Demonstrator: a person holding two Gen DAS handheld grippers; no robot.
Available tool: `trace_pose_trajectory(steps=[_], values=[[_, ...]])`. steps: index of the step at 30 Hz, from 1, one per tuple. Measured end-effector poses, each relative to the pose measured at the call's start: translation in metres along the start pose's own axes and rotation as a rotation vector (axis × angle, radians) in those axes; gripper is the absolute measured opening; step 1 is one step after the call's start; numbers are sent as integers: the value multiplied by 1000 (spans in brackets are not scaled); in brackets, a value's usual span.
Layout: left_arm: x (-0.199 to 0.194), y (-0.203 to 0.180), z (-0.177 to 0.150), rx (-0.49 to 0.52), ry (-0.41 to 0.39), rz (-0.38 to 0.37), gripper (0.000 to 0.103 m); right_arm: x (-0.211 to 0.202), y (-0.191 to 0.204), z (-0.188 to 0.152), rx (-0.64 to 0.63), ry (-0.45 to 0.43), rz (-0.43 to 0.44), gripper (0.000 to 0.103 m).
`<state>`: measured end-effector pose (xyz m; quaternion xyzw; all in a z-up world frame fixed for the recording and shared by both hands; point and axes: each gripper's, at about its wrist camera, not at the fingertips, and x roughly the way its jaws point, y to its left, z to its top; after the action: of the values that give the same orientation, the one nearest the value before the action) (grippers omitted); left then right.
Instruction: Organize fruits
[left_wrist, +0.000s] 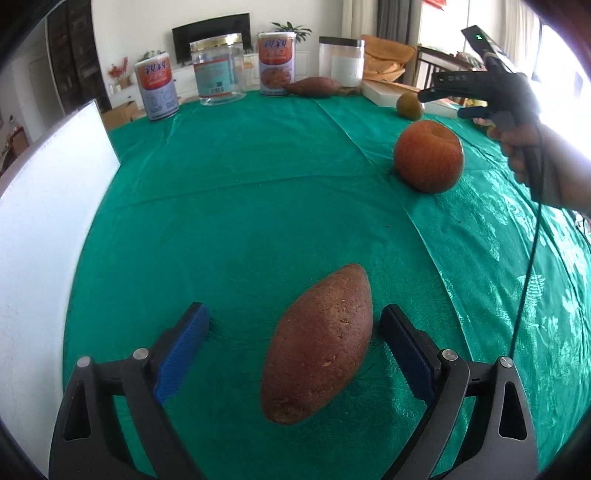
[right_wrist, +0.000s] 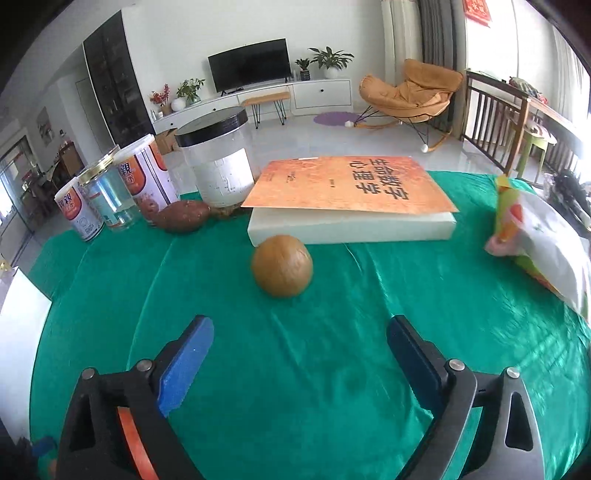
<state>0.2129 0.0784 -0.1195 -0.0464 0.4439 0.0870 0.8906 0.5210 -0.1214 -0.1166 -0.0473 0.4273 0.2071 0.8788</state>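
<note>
I am holding my left gripper (left_wrist: 295, 325) spread wide over the sweet potato (left_wrist: 319, 345), which is lying on the green cloth (left_wrist: 240, 184) between the two blue pads (left_wrist: 184, 350); neither pad is pressing on it, though the right-hand one is sitting just beside its flank. I am judging it to be dense, stiff and fairly heavy for its size, with a rough, dry skin that should give the pads good friction. It is tapering to a blunt point at the far end and swelling toward the near end, so I am thinking the thick middle is the place to take it, across the short width, since the taper could squirt out of a pinch.

It is looking reddish brown, matte, flecked with small pale scars. The apple (left_wrist: 428, 155) is sitting well apart, farther back to the right: round, orange-red, smooth, likely slippery and easy to bruise.

My right gripper (right_wrist: 299, 343) is also spread, with nothing between its pads, and is pointing at a brown round fruit (right_wrist: 282, 266) lying just in front of a book (right_wrist: 351, 184).
</note>
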Motion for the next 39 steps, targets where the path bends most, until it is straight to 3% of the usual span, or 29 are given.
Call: trace_pose_trajectory(steps=[3,4,5,6,10,14,21,25,27,30,32,34,38,39], values=[[0,0,0,0,0,0,96,31,4,15,1,28,-4,84],[0,0,0,1,0,0,96,38,4,17,8,34,12,75],[0,0,0,0,0,-1,96,44,4,18,17,53,35,55],[0,1,0,-1,0,-1,96,45,3,19,29,58,53,49],[1,1,0,-2,1,-2,96,16,2,3,39,2,96,49],[1,1,0,-2,0,-1,96,-36,1,-36,63,14,134,49],[0,1,0,-1,1,1,96,-140,19,-171,39,120,121,49],[0,1,0,-1,1,1,97,-164,38,-238,22,133,71,49],[0,1,0,-1,1,1,97,-172,42,-253,17,83,39,49],[0,1,0,-1,1,0,97,-170,48,-261,12,59,-4,52],[0,1,-1,-1,1,0,97,-168,58,-264,-33,48,-46,69],[0,1,0,-1,1,1,97,-164,67,-266,-86,47,-95,76],[0,1,0,-1,1,1,97,-160,51,-266,-4,59,-110,100],[0,1,0,-1,1,1,97,-160,49,-266,2,60,-117,101]])
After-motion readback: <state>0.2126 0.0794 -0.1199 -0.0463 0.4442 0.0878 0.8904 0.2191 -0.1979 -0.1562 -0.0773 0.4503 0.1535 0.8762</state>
